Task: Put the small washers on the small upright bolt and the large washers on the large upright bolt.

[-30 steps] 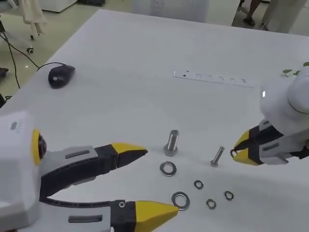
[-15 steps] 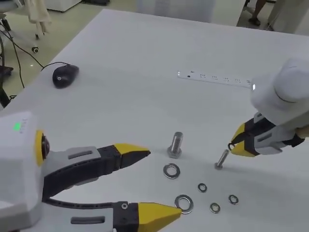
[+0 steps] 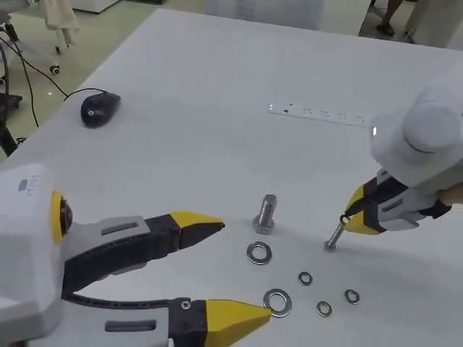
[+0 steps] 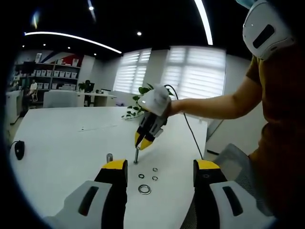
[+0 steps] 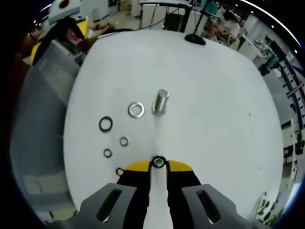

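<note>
While the left hand-held gripper [image 3: 243,271] is hovering nearest to the person with its jaws spread wide around nothing, one large washer [image 3: 278,302] is lying on the white counter [image 3: 181,159] just beside its lower tip. A second large washer [image 3: 259,253] is lying a little farther. Three small washers [image 3: 324,309] are lying loose to the right of them. Behind these, the large bolt [image 3: 265,214] and the small bolt [image 3: 334,236] are standing on their heads, apart from each other. The right hand-held gripper [image 3: 347,220] is pinching a fourth small washer [image 5: 159,162] between closed jaws, just at the top of the small bolt. Farther away, a power strip [image 3: 322,114] and a computer mouse [image 3: 98,110] are resting.
</note>
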Demonstrator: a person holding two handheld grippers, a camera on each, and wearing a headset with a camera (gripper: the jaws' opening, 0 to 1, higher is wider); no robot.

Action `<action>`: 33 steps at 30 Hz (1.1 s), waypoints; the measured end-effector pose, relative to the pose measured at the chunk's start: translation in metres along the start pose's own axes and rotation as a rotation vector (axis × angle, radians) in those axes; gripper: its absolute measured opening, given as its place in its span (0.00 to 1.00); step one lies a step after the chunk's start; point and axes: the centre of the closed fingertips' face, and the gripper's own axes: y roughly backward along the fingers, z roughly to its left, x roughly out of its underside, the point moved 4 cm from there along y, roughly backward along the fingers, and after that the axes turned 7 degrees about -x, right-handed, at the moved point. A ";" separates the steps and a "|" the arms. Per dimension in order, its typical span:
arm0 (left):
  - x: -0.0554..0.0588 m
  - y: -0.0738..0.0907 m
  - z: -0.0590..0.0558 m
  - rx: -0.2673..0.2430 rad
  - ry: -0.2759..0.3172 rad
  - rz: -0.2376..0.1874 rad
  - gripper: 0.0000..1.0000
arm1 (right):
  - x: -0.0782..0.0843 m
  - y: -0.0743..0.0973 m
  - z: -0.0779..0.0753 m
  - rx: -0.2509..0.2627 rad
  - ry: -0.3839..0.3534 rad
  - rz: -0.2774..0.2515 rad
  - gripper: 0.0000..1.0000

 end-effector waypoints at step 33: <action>0.003 0.001 0.003 -0.006 0.018 0.006 0.54 | 0.013 -0.033 -0.003 -0.040 0.029 0.053 0.13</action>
